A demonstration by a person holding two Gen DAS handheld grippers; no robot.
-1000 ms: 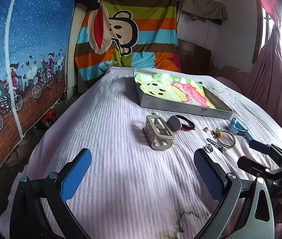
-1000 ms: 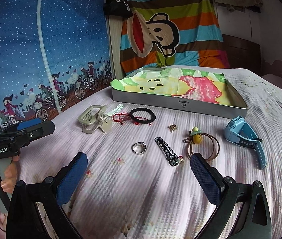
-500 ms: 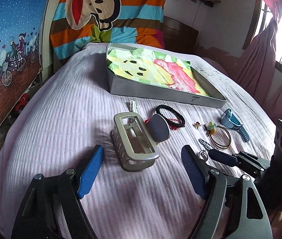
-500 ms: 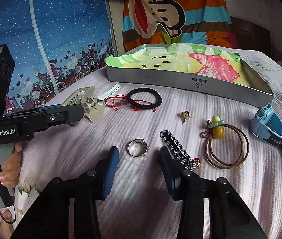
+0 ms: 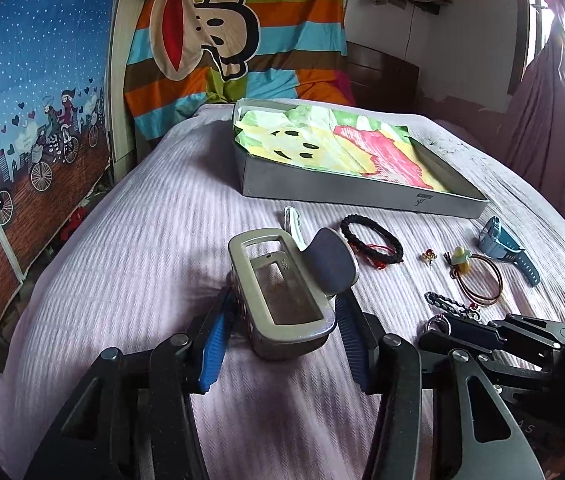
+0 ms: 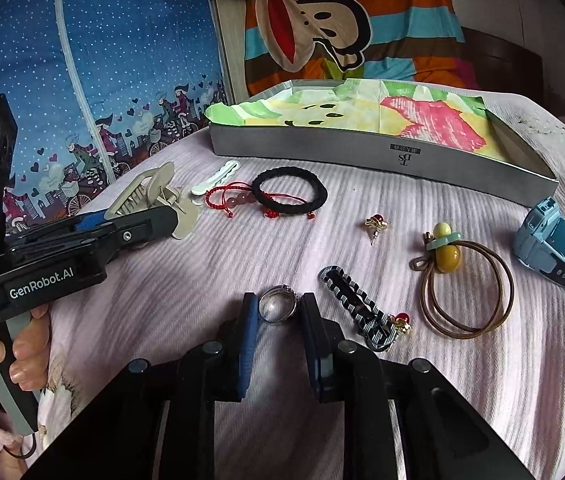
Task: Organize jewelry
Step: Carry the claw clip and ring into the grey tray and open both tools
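Observation:
My left gripper point(image 5: 282, 320) is closed around the beige hair claw clip point(image 5: 282, 292) on the bed; both blue pads touch its sides. The clip also shows in the right wrist view point(image 6: 150, 194). My right gripper point(image 6: 277, 314) is closed around a silver ring point(image 6: 277, 309) lying on the pink bedspread, a pad on each side. The grey box point(image 6: 382, 158) with a colourful paper lining stands behind the jewelry, and also appears in the left wrist view point(image 5: 362, 196).
On the bedspread lie a black hair tie point(image 6: 290, 192), a red bead bracelet point(image 6: 228, 196), a white clip point(image 6: 216, 182), an earring point(image 6: 376, 224), a striped hair clip point(image 6: 362, 312), a brown band with yellow bead point(image 6: 466, 292) and a blue watch point(image 6: 558, 252).
Both grippers moved forward and down and closed. The left one came around the claw clip; the right one came around the silver ring.

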